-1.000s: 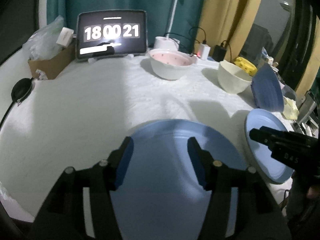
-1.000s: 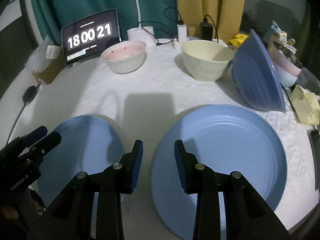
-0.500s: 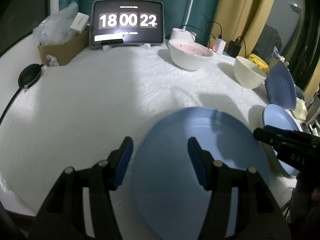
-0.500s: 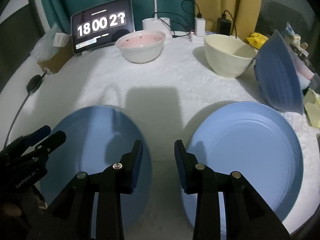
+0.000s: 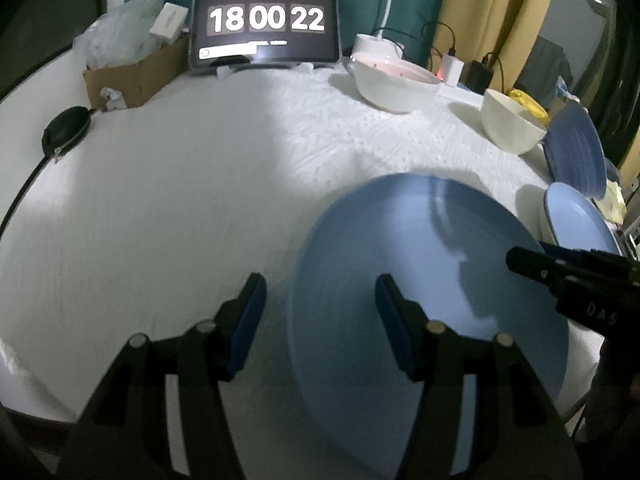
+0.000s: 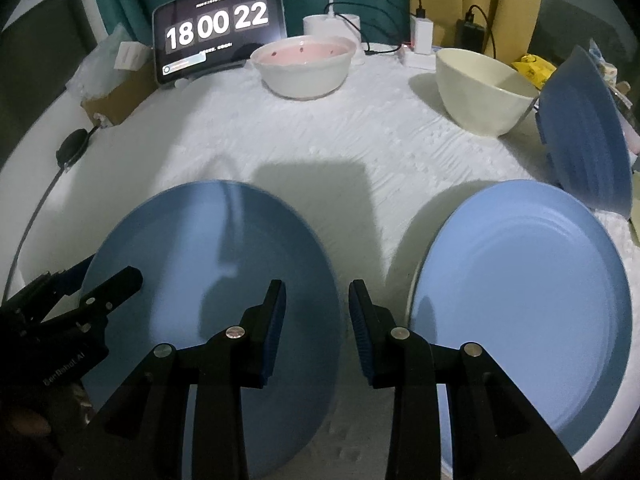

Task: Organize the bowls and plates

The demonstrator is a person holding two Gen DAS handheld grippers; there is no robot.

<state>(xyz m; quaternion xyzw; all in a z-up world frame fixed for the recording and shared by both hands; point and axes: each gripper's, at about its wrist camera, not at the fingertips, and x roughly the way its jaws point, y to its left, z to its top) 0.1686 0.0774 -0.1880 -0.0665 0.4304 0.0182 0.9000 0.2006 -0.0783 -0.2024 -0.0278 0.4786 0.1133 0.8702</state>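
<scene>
Two light blue plates lie flat on the white tablecloth. The left plate point(image 5: 432, 280) point(image 6: 208, 280) lies under my left gripper point(image 5: 320, 312), which is open and straddles its left rim. The right plate point(image 6: 524, 300) point(image 5: 576, 220) lies to the right of my open right gripper point(image 6: 316, 316), which hovers over the gap between the plates. A pink-lined white bowl point(image 6: 304, 64) point(image 5: 394, 84) and a cream bowl point(image 6: 480, 88) point(image 5: 512, 120) stand at the back. A darker blue bowl point(image 6: 584, 136) point(image 5: 576, 152) is tipped on its side at the right.
A tablet clock point(image 6: 218, 36) point(image 5: 266, 24) stands at the back, with a cardboard box point(image 5: 132, 72) and a black pouch with cable point(image 5: 66, 132) on the left. Chargers and cables point(image 6: 424, 36) lie behind the bowls. The table edge curves close in front.
Both views have shifted left: the left plate now sits right of the left gripper's centre, and the right gripper has moved from over the right plate to the gap between plates.
</scene>
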